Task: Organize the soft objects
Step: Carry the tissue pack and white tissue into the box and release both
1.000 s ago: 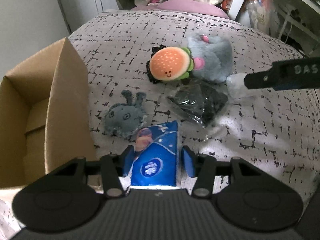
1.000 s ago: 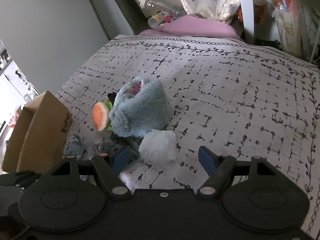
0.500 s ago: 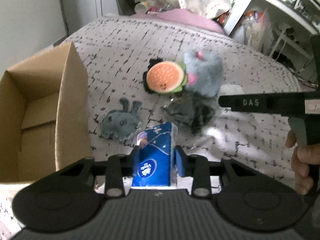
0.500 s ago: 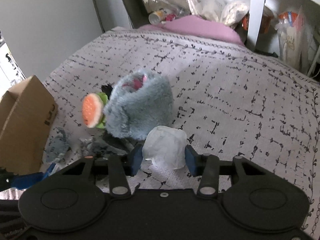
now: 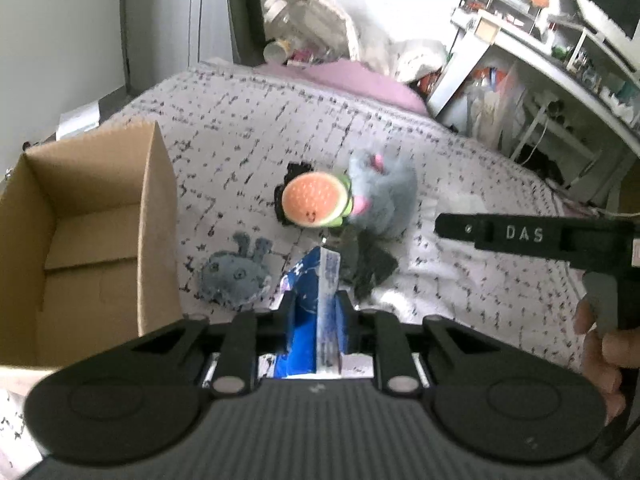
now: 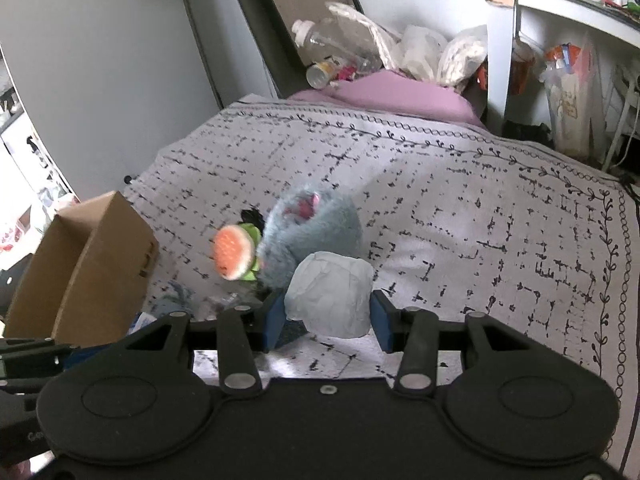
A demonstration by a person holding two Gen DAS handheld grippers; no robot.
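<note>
In the left wrist view my left gripper (image 5: 316, 304) has its jaws closing on a blue tissue pack (image 5: 306, 324). The pads squeeze its sides and the pack hangs above the bedspread. My right gripper (image 6: 326, 316) is shut on a white crumpled soft bundle (image 6: 328, 296), also held off the bed. Behind it sit a fluffy grey plush (image 6: 316, 224) and a burger plush (image 6: 234, 252). A small grey-blue creature plush (image 5: 236, 276) and a black bag (image 5: 368, 268) lie just past the tissue pack. An open cardboard box (image 5: 156, 208) stands at the left.
The patterned bedspread (image 6: 480, 220) stretches out to the right of the toys. A pink pillow (image 5: 352, 80) and plastic bottles (image 6: 320, 40) lie at the far end. White shelving (image 5: 560, 60) stands at the right. A hand (image 5: 600, 344) holds the other gripper's handle.
The left jaws closed onto the blue tissue pack and raised it from the bed. The right jaws closed on the white bundle and lifted it too.
</note>
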